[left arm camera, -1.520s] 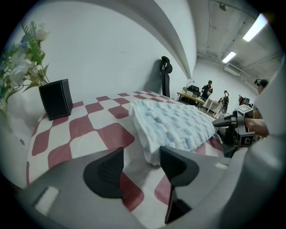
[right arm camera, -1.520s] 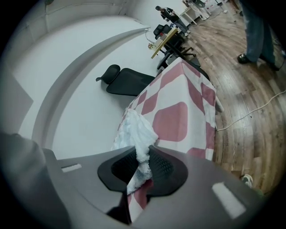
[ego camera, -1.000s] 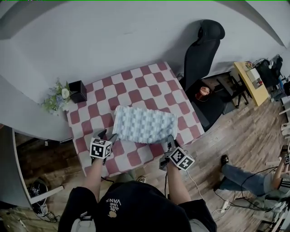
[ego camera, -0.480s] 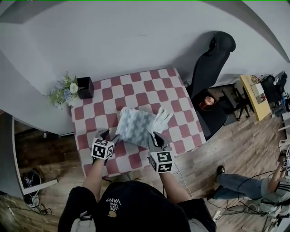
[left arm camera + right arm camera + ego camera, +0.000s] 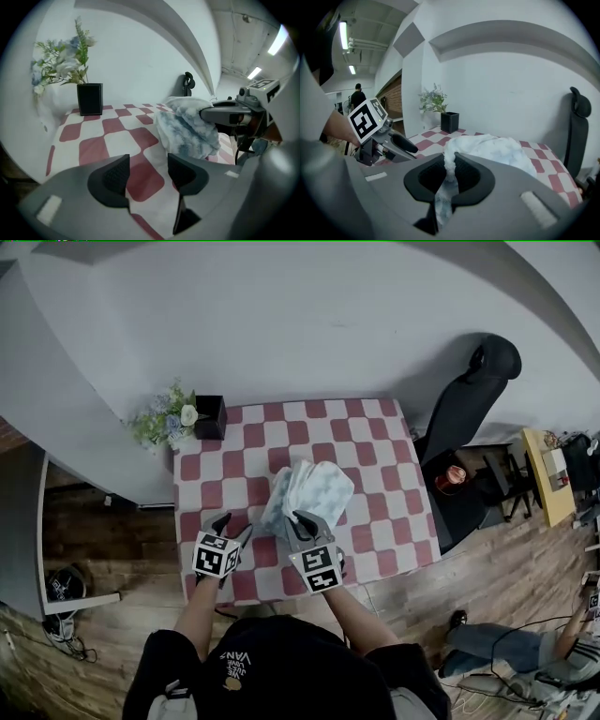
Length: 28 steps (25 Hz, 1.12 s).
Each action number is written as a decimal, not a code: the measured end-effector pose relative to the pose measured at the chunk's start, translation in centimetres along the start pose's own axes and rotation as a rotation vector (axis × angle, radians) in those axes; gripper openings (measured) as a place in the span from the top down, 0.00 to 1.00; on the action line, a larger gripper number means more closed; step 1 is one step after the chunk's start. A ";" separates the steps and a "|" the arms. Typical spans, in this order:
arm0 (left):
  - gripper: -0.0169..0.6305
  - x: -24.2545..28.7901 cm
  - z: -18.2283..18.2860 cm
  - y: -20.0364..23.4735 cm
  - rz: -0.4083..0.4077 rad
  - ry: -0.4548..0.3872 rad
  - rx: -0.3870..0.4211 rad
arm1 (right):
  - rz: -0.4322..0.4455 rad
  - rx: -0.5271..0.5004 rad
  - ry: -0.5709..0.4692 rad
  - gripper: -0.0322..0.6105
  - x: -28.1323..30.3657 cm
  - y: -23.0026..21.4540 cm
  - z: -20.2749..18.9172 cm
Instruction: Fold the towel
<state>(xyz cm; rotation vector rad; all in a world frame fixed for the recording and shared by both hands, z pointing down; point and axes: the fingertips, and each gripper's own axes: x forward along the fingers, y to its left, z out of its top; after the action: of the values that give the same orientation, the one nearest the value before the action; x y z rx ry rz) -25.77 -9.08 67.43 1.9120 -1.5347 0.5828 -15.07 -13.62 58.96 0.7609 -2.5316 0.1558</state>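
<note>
Lying bunched on the red-and-white checked surface [image 5: 375, 427], the fluffy pale-blue-and-white checked towel [image 5: 317, 491] has its long axis running away from the person, slanting a little to the right in the head view. Its white underside is turned up along the right. The right hand-held gripper [image 5: 298, 519] sits at the towel's near end, its jaws pinched on a twisted strip of the towel's edge, which runs up between the pads in the right gripper view. The left hand-held gripper [image 5: 234, 526] is just beside that near end, on its left and apart from the fabric. Its jaws stand wide with only the checked surface showing between them. A second ago the towel lay spread flat with its long axis across the surface from left to right, and the right hand-held gripper was at its near right corner. That corner has since been carried over to the left, doubling the towel on itself, and the right hand-held gripper has rolled so that its marker cube faces up.
</note>
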 end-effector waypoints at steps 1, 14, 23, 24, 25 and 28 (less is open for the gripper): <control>0.62 -0.3 -0.2 0.3 0.009 0.000 -0.008 | 0.020 -0.027 0.011 0.88 0.5 0.6 0.0; 0.62 -1.3 0.4 0.9 0.028 -0.035 -0.048 | 0.235 -0.116 0.219 0.81 3.8 4.7 -4.2; 0.62 -2.6 2.5 1.9 0.031 -0.101 -0.043 | 0.347 -0.042 0.207 0.66 2.9 5.8 -4.0; 0.62 -2.7 2.8 1.8 0.024 -0.115 -0.042 | 0.348 -0.012 0.186 0.66 2.5 5.6 -3.4; 0.62 -2.8 3.2 1.5 0.014 -0.128 -0.038 | 0.348 0.018 0.162 0.66 2.2 5.4 -2.8; 0.62 -2.9 4.3 0.5 -0.022 -0.159 0.001 | 0.332 0.092 0.078 0.64 1.0 4.6 -0.9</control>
<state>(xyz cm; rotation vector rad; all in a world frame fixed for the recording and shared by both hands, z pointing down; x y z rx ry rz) -27.07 -10.10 62.47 2.0143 -1.6091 0.4299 -17.93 -10.03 60.36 0.3531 -2.5711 0.4064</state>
